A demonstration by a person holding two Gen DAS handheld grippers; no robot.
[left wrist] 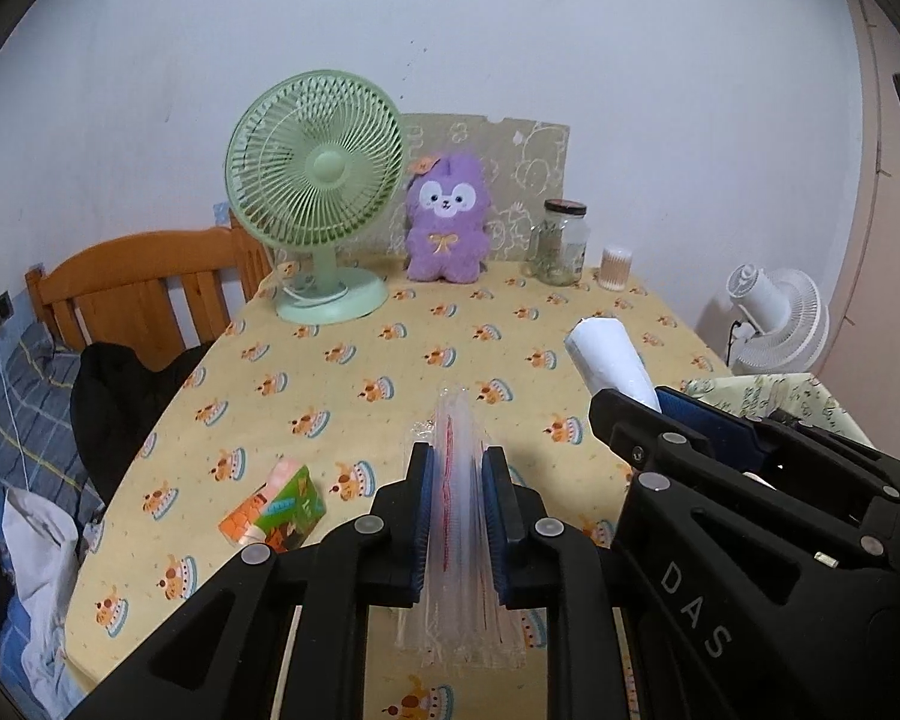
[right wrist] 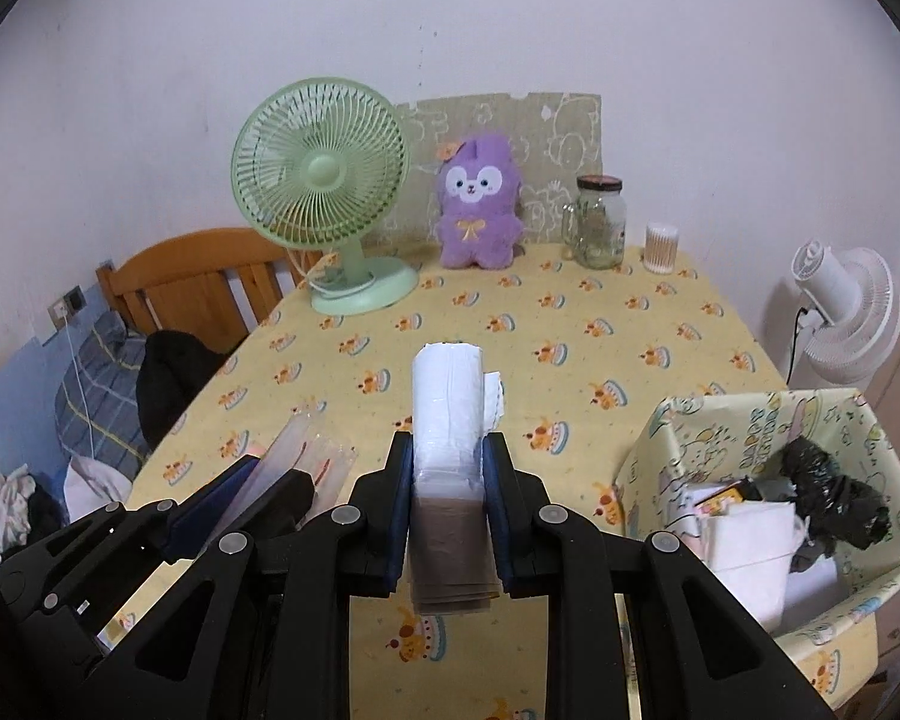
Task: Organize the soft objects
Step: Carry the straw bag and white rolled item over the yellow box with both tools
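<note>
My left gripper [left wrist: 457, 459] is shut on a clear plastic bag bundle [left wrist: 459, 516] with a red seal line, held above the yellow tablecloth. My right gripper [right wrist: 448, 447] is shut on a white roll of plastic bags [right wrist: 450, 408], whose brown-grey lower end hangs below the pads. In the left wrist view the right gripper [left wrist: 642, 405] shows at the right with the white roll [left wrist: 609, 363] sticking out. In the right wrist view the left gripper [right wrist: 270, 474] shows at lower left with the clear bundle [right wrist: 306, 444]. A small green and orange tissue pack [left wrist: 276, 510] lies on the cloth.
A patterned box [right wrist: 678, 450] with papers and a black bag stands at the table's right front. At the back stand a green fan [right wrist: 324, 192], a purple plush [right wrist: 479, 210], a glass jar [right wrist: 599, 222] and cotton swabs [right wrist: 661, 247]. A bed lies left; a white fan [right wrist: 846, 312] right.
</note>
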